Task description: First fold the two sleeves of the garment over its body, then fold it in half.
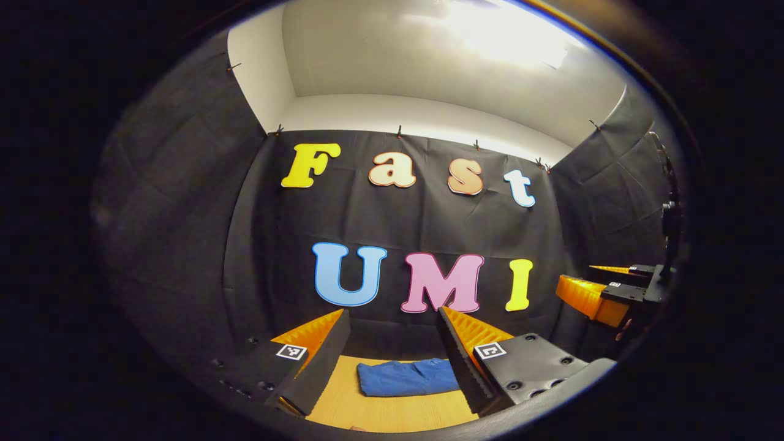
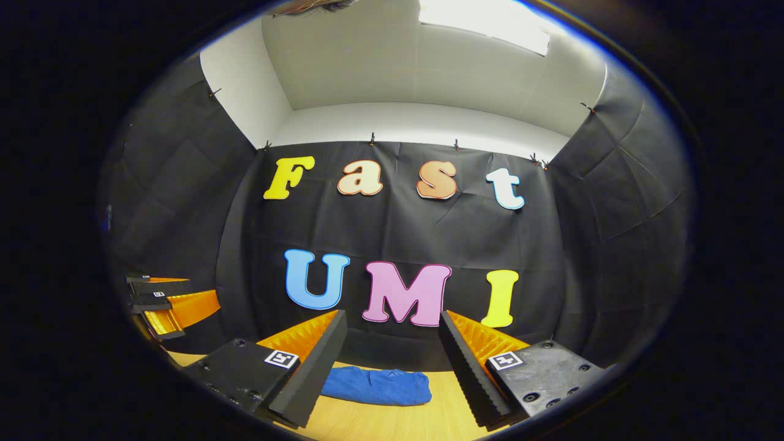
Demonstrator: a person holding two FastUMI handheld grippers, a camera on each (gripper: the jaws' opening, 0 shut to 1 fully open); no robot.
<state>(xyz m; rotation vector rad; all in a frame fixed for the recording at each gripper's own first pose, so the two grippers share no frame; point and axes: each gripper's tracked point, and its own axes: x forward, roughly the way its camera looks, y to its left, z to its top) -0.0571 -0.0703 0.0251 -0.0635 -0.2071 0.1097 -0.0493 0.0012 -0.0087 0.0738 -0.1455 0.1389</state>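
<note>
**Garment lies folded on the bench, both tools raised and empty**

Garment (image 1: 407, 377) is a blue piece of clothing, folded into a compact bundle and lying flat on the wooden bench (image 1: 380, 413), close to the foot of the black cloth wall (image 1: 184, 245). That wall takes up most of both views, with a pale wall and ceiling above it and a bright ceiling light (image 1: 502, 30) overhead.

In the left gripper view, the bundle shows low down between the two fingers, its right end hidden behind the right-hand finger (image 1: 462, 361). In the right gripper view the same blue bundle (image 2: 376, 386) sits on the bench (image 2: 398, 422), nearer the left-hand finger (image 2: 309, 361), with wrinkles across its top.

The left tool (image 1: 392, 355) has its fingers spread wide apart, holds nothing and is clear of the cloth. The right tool (image 2: 392, 358) is likewise spread wide, with nothing between its fingers.

At the right edge of the left gripper view the other tool (image 1: 612, 291) appears, well apart from the bundle. At the left edge of the right gripper view the other tool (image 2: 165, 300) shows in turn, above the bench.
</note>
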